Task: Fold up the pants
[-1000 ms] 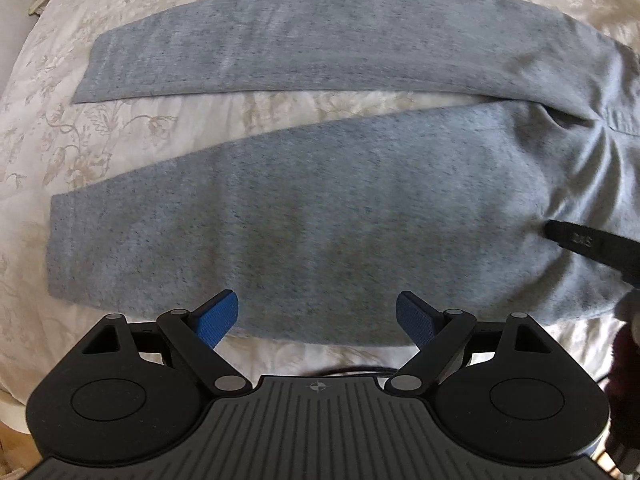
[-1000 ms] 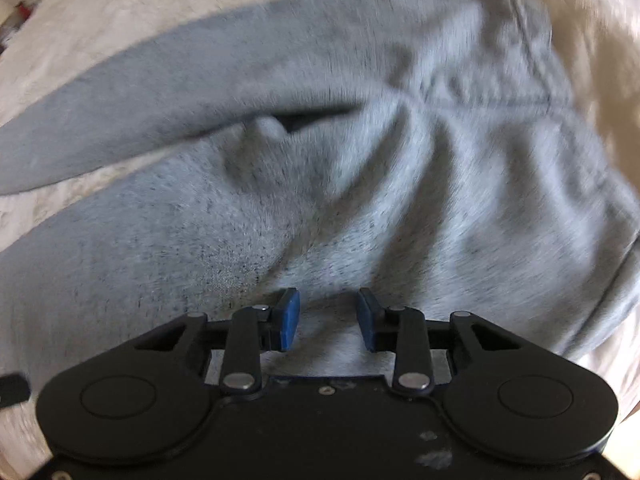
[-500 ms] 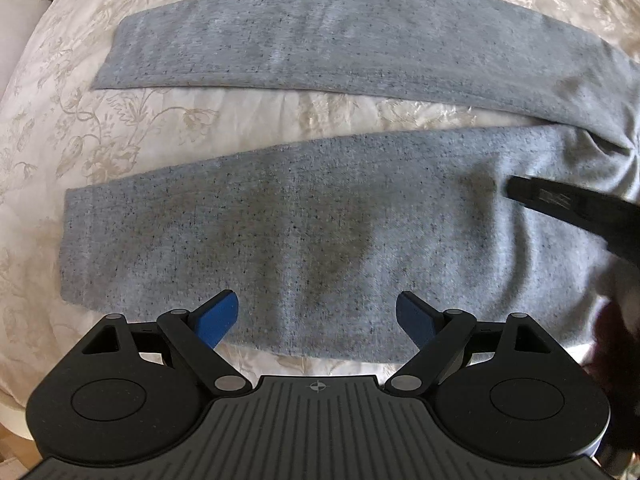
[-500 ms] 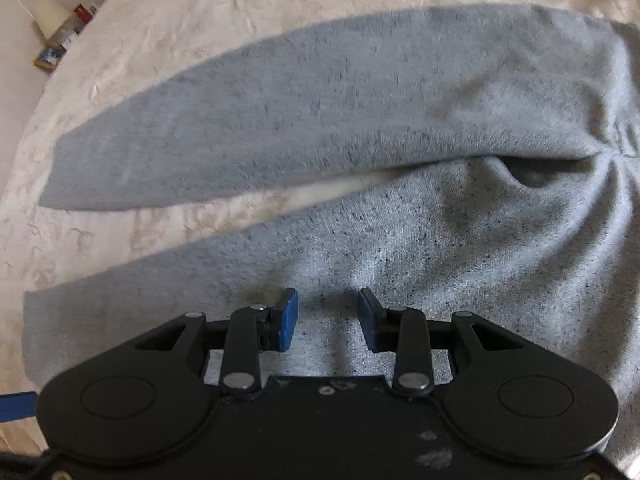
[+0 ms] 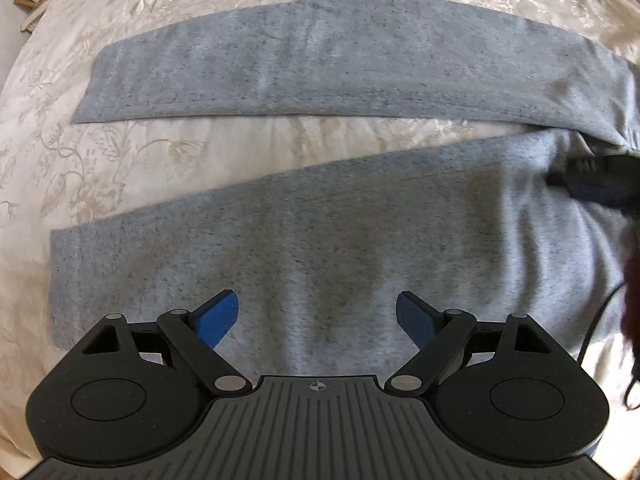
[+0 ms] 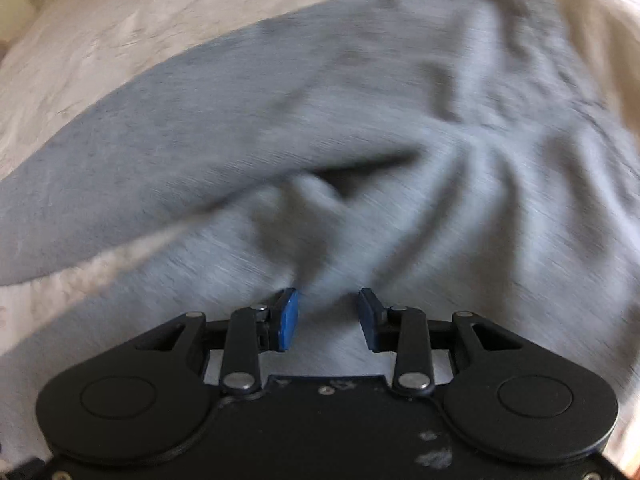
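The grey pants (image 5: 320, 220) lie spread flat on a cream bedspread (image 5: 120, 168) with a leafy pattern, the two legs stretched out to the left and parted by a wedge of bare cover. The left gripper (image 5: 318, 320) hangs over the lower edge of the nearer leg, pointing steeply down, its blue pads (image 5: 218, 318) spread wide with nothing pinched between them. The right gripper (image 6: 328, 316) is over the seat of the pants, where the legs join and the cloth bunches into creases; that view is blurred. Its jaws have just been opening a little, and a small ridge of grey cloth sits between the pads (image 6: 289, 320), though I cannot tell whether they press on it.
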`<state>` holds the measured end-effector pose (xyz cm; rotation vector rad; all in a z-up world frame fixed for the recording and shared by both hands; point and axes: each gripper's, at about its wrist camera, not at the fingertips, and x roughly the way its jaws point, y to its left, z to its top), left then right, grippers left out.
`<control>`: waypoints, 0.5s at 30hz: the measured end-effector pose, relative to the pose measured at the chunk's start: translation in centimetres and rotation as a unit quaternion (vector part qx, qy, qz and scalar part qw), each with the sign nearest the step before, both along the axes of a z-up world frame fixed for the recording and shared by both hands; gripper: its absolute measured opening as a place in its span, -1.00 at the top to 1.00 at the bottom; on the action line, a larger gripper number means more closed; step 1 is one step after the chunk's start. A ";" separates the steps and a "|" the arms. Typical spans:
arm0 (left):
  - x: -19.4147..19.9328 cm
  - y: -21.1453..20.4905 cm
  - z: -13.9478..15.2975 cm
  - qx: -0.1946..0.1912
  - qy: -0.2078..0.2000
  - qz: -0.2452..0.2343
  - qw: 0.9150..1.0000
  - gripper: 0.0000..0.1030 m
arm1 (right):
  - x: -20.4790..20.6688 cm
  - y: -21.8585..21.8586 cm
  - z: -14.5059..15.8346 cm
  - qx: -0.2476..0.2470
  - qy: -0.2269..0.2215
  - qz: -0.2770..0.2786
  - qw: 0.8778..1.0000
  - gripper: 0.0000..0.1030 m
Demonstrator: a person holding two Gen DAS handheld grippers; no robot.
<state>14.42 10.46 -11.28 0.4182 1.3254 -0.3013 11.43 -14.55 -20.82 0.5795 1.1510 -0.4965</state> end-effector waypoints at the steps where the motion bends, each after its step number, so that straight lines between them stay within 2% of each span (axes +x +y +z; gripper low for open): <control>1: 0.2 0.3 0.0 0.000 -0.001 0.002 1.000 -0.68 | 0.6 0.1 0.2 0.009 -0.012 0.006 1.000 0.25; 5: 0.8 1.4 -0.4 0.003 -0.008 0.014 1.000 -0.68 | 1.3 2.2 2.0 0.025 -0.048 0.051 0.997 0.26; 7: 1.0 2.0 -0.9 0.003 -0.012 0.019 1.000 -0.68 | 0.7 4.3 2.0 0.020 -0.039 0.085 0.995 0.26; 11: 1.3 3.2 -3.4 0.030 -0.005 0.029 0.999 -0.68 | -1.9 7.6 0.3 0.013 0.007 0.118 0.993 0.25; 15: 1.5 4.4 -6.3 0.064 0.027 0.040 0.997 -0.68 | -4.7 9.4 0.9 0.028 0.020 0.143 0.989 0.19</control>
